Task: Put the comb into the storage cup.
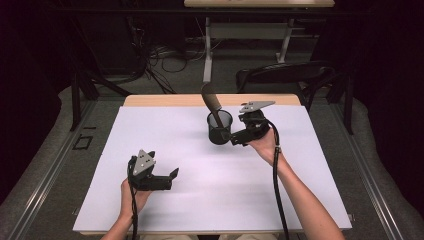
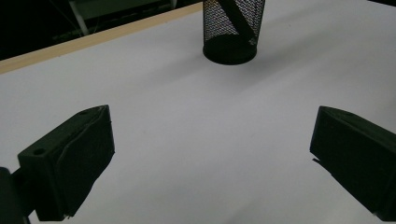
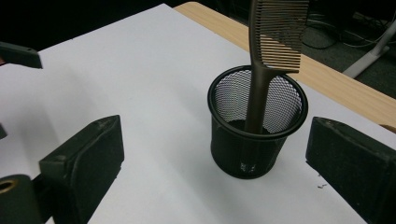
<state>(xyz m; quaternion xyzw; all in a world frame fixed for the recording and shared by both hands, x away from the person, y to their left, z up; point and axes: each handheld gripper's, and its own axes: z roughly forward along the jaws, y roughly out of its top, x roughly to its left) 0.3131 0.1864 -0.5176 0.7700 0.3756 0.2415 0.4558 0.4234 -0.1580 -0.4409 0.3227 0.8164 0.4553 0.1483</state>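
Nearest the person, the left tool (image 1: 167, 177) rests low over the white counter (image 1: 165, 135) with its jaws spread wide and nothing between them. From its own view the mesh cup (image 2: 229, 32) stands well ahead of it and slightly to the right, far out of reach.

Farther up the counter, the right tool (image 1: 235, 139) sits just beside the mesh cup (image 1: 220, 127), on the cup's right as the high view shows it. Its jaws also stand wide and hold nothing; in the right gripper view the cup (image 3: 257, 123) stands ahead of the gap between them, clear of both pads.

The comb (image 3: 271, 60) stands in the cup, handle down and teeth up, and leans against the rim. Its long axis runs close to upright, tilting away from the right tool toward the far edge of the counter, as the high view shows (image 1: 212, 106).

The right hand (image 1: 265, 145) is much the nearer to comb and cup. Judging by the empty jaws and the seated comb, the placing looks done, and any further move would most likely fall to that right tool.
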